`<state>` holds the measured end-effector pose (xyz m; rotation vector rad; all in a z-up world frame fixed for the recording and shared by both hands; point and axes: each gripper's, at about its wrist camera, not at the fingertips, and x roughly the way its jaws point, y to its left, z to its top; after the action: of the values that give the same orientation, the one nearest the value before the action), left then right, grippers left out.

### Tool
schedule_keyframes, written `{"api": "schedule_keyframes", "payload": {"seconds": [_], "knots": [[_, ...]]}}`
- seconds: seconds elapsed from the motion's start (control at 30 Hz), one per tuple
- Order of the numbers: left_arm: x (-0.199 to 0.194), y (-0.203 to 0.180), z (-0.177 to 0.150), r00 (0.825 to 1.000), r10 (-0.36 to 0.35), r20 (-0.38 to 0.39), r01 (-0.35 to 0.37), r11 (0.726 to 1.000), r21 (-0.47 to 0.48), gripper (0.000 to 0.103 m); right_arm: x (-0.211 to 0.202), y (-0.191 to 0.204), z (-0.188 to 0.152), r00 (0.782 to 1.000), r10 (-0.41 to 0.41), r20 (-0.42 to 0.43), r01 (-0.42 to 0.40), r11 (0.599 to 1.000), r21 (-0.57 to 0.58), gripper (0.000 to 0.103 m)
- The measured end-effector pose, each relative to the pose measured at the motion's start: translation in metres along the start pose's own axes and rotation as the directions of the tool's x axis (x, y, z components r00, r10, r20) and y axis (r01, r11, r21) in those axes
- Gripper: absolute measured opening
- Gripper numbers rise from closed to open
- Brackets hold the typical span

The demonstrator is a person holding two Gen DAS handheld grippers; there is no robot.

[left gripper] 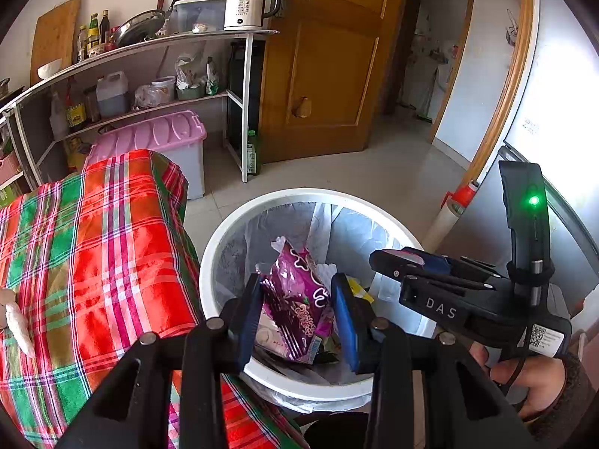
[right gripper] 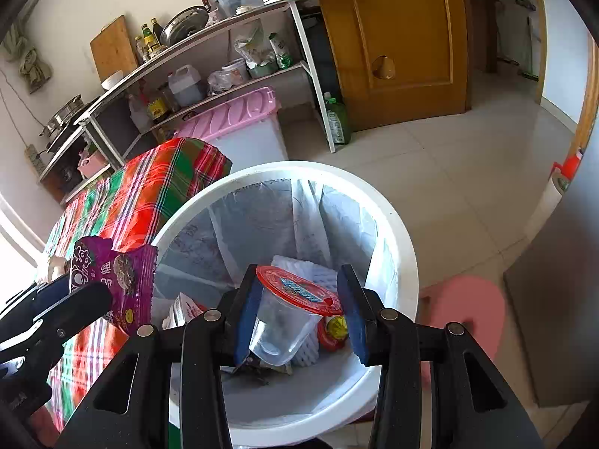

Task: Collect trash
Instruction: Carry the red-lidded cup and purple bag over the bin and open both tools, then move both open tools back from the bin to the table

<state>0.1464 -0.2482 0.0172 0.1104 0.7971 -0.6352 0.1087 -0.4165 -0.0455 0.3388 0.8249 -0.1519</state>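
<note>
Kitchen corner with a pale tiled floor (left gripper: 374,172), a closed wooden door (left gripper: 325,67) and a white metal shelf rack (right gripper: 209,60) bearing a white electric kettle (left gripper: 249,3), pans and bottles; a pink-lidded storage box (left gripper: 157,138) stands beneath it. A red-and-green plaid cloth (left gripper: 93,254) covers the surface just beside a round white bin lined with a clear plastic bag (right gripper: 397,247). The left gripper (left gripper: 297,314) is over the bin, its blue-padded jaws pinching a crumpled purple snack wrapper (left gripper: 299,299). The right gripper (right gripper: 299,314) is also over the bin, its jaws spread wider than a clear plastic cup with a red foil lid (right gripper: 288,310), which touches the left pad only. Only the right wrist view shows white foam netting (right gripper: 310,348) in the bin and a pink round stool (right gripper: 468,310); only the left shows a hand (left gripper: 524,378) on the right gripper's handle.
</note>
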Motion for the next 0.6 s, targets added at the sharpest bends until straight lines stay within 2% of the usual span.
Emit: {"api": "schedule_keyframes", "payload": {"seconds": [0.17,0.33,0.6], "knots": [[0.005,0.002,0.001,1.000,0.004,-0.007,-0.004,1.000,-0.012,0.040,0.008,0.001,0.004,1.000,-0.018,-0.019,0.018,1.000,-0.011,0.043],[0.005,0.008,0.000,1.000,-0.001,-0.007,0.001,1.000,-0.031,0.051,0.009,-0.001,0.004,1.000,-0.011,-0.018,0.011,1.000,0.003,0.044],[-0.005,0.014,-0.003,1.000,0.017,0.012,-0.017,0.999,-0.029,0.059,0.005,0.002,0.003,1.000,-0.010,-0.006,0.010,1.000,0.010,0.052]]}}
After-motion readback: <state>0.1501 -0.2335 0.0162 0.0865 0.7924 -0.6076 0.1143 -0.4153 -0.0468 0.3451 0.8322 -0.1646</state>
